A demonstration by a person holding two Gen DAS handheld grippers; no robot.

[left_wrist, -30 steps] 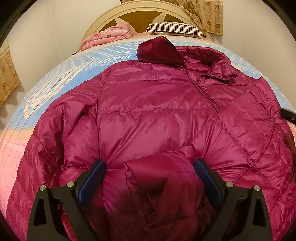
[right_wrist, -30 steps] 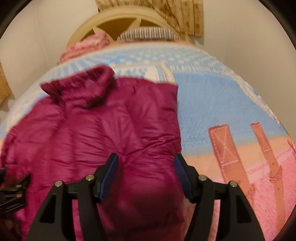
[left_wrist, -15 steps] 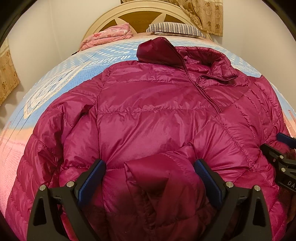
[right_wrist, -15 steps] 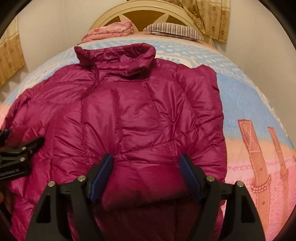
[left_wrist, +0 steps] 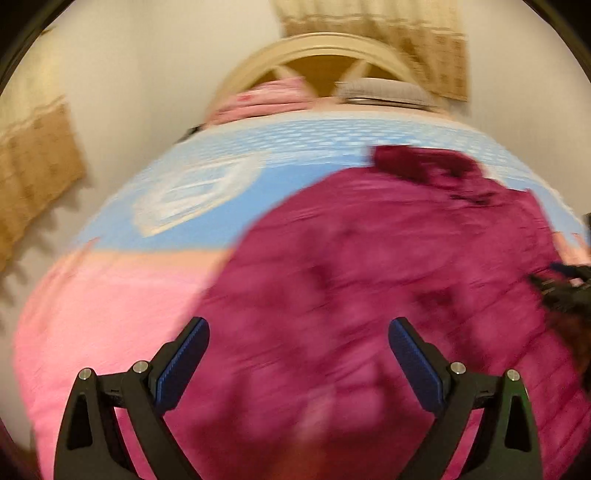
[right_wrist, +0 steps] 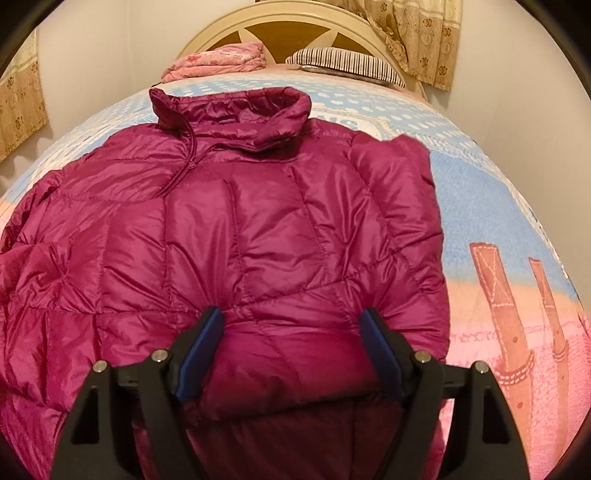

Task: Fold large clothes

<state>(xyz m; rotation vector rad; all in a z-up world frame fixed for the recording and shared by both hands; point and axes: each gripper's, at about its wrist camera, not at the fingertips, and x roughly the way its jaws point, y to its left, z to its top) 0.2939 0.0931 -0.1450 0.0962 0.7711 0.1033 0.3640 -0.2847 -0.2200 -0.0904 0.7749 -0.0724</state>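
Bedding, a blue-and-pink patterned bedspread (right_wrist: 491, 192), carries the quilted magenta down jacket (right_wrist: 258, 229) ahead of both jaws, whose slick puffed shell may spring back or slide away between the left gripper (left_wrist: 298, 334) and right gripper (right_wrist: 291, 325), both gaping apart, neither visibly clamped.

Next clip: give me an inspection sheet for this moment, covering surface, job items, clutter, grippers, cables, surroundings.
Surface: bed with blue-and-pink blanket.
Job's things: magenta puffer jacket spread out, collar toward headboard.
Clutter: folded pink bedding and striped pillow at bed head.
Grippers: left hand-held gripper open, view blurred; right hand-held gripper open, jacket fabric bulging between its fingers.
Cables: nothing seen.
Surroundings: pale walls, patterned curtain.
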